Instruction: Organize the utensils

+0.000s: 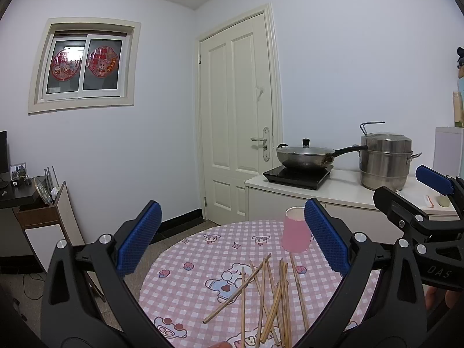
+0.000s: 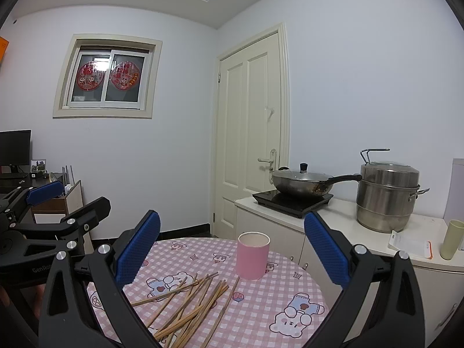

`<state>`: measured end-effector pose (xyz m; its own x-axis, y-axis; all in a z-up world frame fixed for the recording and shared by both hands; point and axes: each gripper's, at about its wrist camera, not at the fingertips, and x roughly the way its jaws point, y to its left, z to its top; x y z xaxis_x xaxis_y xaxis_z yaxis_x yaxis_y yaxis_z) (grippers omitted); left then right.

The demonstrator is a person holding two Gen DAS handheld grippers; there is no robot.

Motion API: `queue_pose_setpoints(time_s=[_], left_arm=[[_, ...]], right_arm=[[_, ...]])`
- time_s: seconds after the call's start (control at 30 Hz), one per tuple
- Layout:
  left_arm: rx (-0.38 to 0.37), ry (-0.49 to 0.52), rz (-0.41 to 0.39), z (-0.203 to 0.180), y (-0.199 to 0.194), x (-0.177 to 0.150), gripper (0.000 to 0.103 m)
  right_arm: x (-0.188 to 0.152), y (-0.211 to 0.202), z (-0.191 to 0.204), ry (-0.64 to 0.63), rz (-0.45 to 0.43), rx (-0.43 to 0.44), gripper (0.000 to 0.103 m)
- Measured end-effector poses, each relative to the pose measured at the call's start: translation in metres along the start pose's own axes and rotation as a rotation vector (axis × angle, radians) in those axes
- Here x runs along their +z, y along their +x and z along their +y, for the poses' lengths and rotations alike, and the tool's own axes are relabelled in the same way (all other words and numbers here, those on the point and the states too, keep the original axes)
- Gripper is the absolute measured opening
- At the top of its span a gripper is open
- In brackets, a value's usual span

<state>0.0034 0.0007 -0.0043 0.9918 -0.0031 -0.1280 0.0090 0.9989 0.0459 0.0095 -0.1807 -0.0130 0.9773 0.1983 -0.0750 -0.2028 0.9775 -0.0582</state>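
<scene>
Chopsticks (image 2: 191, 307) lie loose in a crossed heap on the near part of the round tabletop (image 2: 261, 313). A cup (image 2: 252, 255) stands upright behind the heap, toward the far edge and just apart from it. Behind and right of the tabletop stands a cabinet counter (image 2: 333, 223); on it, an induction cooker (image 2: 293, 200) carries a lidded wok (image 2: 301, 184), with a stacked steamer pot (image 2: 388, 197) to its right. A door (image 2: 249, 133) stands behind the counter; a window (image 2: 107, 78) lies to its left.
</scene>
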Motion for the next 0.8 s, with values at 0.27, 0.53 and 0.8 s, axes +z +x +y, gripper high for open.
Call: queue_pose_setpoints(time_s=[0.27, 0.53, 0.8], left_arm=[[-0.001, -0.002, 0.002, 0.0011, -0.0003, 0.0006, 0.097], [-0.002, -0.003, 0.002, 0.0018, -0.0003, 0.0005, 0.097], [-0.002, -0.003, 0.0, 0.0022, 0.0001, 0.0001, 0.097]], right_arm=[[0.0026, -0.0009, 0.0, -0.001, 0.001, 0.0, 0.096], [0.0024, -0.001, 0.0003, -0.001, 0.001, 0.0, 0.096], [0.002, -0.0012, -0.0003, -0.002, 0.0, -0.002, 0.096]])
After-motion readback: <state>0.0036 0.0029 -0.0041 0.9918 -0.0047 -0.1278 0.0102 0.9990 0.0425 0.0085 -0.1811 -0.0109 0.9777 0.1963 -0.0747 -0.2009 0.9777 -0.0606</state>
